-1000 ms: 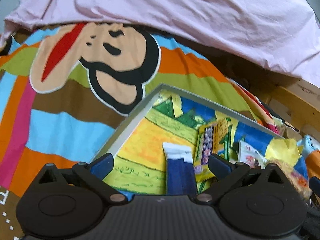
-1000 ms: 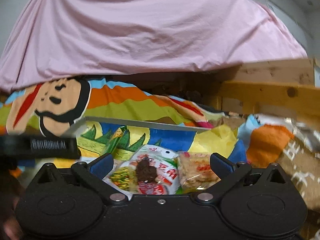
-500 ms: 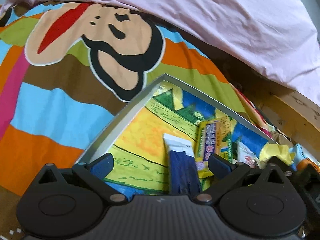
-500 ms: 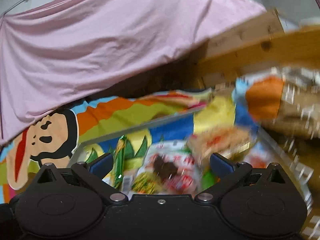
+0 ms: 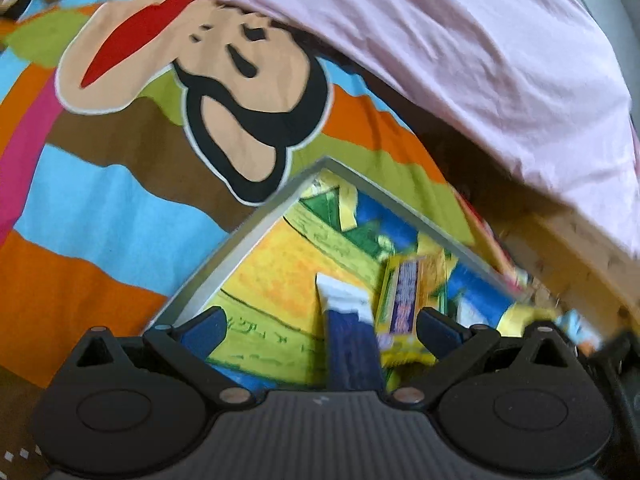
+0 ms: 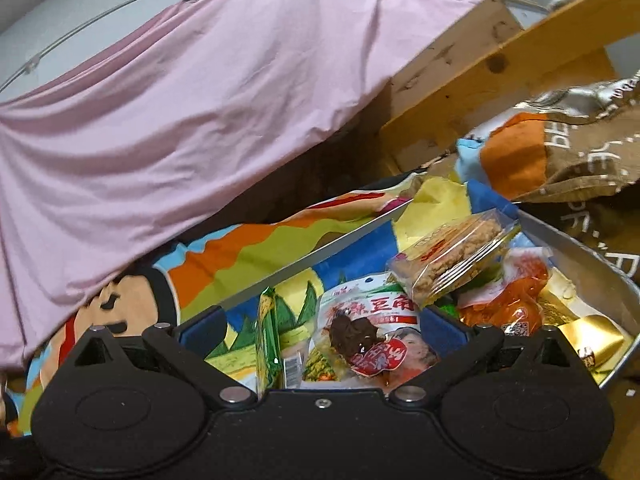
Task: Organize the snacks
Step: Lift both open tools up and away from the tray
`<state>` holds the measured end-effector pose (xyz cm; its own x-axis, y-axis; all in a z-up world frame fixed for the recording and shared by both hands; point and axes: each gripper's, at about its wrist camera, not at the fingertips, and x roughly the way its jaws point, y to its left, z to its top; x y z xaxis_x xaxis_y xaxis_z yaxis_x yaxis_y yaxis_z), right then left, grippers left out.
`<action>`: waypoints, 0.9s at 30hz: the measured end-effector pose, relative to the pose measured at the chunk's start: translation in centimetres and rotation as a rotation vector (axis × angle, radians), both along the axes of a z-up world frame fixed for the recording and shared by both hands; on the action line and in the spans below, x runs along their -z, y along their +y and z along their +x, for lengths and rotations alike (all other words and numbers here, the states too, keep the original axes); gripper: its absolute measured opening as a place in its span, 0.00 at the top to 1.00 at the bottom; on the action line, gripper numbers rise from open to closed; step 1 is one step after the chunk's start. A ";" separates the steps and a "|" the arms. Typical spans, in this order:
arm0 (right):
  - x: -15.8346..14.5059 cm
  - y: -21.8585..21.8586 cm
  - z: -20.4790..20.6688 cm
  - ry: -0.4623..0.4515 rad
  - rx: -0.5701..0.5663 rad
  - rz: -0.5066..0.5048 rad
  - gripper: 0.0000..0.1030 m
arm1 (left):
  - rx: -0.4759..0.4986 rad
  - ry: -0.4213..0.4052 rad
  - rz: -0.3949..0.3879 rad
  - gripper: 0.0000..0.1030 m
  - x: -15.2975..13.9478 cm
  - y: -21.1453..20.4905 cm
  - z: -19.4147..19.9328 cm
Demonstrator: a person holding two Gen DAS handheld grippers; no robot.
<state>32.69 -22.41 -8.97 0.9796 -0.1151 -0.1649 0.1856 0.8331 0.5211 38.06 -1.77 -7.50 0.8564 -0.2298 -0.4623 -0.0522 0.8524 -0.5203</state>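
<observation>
A grey-rimmed tray (image 5: 224,264) with a colourful picture floor lies on the striped monkey bedspread (image 5: 120,184). In the left wrist view a dark blue snack packet (image 5: 352,344) and a yellow-purple packet (image 5: 404,300) lie in it. My left gripper (image 5: 320,326) is open and empty just above them. In the right wrist view the tray (image 6: 580,244) holds a white pouch with a brown snack (image 6: 368,332), a clear-wrapped cracker bar (image 6: 452,256), a green packet (image 6: 269,340), an orange packet (image 6: 508,304) and a gold one (image 6: 592,336). My right gripper (image 6: 320,326) is open above the pouch, holding nothing.
A pink sheet (image 6: 180,112) hangs behind the bed. A wooden frame (image 6: 500,72) rises at the right. A brown and silver bag (image 6: 580,140) lies beyond the tray's right rim. The pink sheet also shows in the left wrist view (image 5: 460,48).
Both grippers stay open. The right view has swung and tilted, showing more of the tray's right end with the orange and gold packets. The left view shifted slightly over the tray corner.
</observation>
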 end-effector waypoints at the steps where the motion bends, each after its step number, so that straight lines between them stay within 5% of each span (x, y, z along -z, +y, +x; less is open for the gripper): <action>1: -0.4 0.0 0.1 -0.005 0.013 0.014 0.01 | -0.006 0.012 -0.032 0.01 -0.2 0.5 0.5; 6: -2.4 1.2 1.6 -0.084 0.076 0.017 0.00 | -0.024 0.038 -0.145 0.01 -1.0 1.9 3.5; 15: -2.8 1.7 6.4 -0.094 0.053 -0.006 0.01 | 0.058 0.035 -0.056 0.01 -1.6 -0.1 7.8; 27: -2.6 0.1 5.4 -0.073 0.136 -0.004 0.00 | -0.043 -0.012 -0.038 0.01 -1.4 -1.7 7.6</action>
<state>38.07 -22.28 -6.36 0.9641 -0.2484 -0.0934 0.2591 0.8048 0.5340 45.63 -3.46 -6.12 0.8711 -0.2099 -0.4439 -0.0821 0.8290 -0.5532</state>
